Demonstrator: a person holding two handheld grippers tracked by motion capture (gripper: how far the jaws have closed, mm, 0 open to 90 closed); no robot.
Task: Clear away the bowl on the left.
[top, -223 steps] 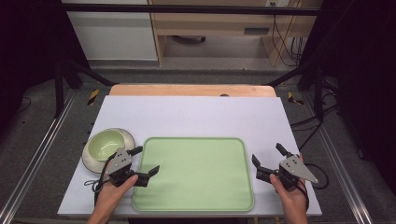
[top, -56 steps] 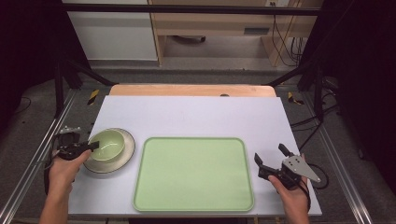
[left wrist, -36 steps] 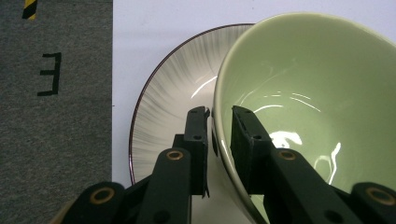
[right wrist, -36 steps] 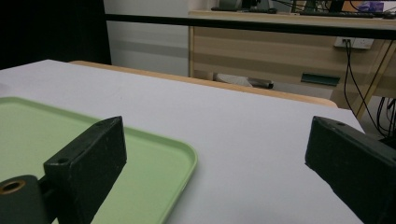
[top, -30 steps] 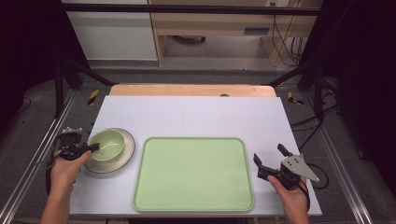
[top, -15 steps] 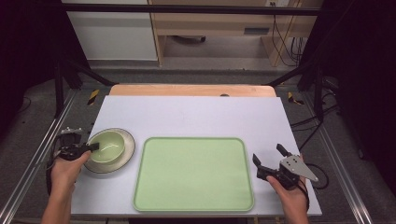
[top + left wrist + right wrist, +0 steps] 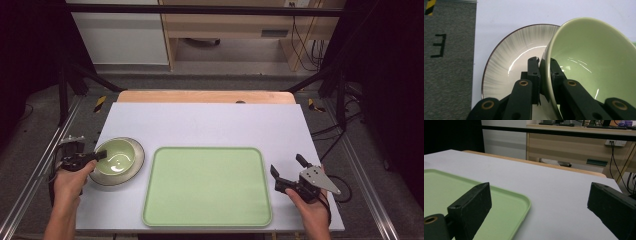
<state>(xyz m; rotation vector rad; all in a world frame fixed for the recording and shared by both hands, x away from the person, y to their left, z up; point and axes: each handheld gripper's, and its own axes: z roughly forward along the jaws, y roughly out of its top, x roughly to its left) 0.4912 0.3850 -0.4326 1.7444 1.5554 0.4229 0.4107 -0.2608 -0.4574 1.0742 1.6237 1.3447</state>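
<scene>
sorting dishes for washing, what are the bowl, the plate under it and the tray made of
Bowl: likely glazed ceramic, pale green, with sharp glossy highlights. Plate: probably glazed ceramic too, shiny, streaked grey with a dark rim. Tray: looks like matte plastic, light green, moulded raised edge.

the far half of the white worktop (image 7: 210, 120) lies bare, open to a sweep from either side. the near middle is taken by a flat, low-rimmed pale green plastic tray (image 7: 207, 185), shallow enough to pass over. left of it, just beside its edge, a pale green ceramic bowl (image 7: 116, 156) on a streaked grey plate (image 7: 132, 167) blocks the near left corner. a bare strip of worktop runs right of the tray, where the right tongs (image 7: 287, 172) stand spread.
</scene>
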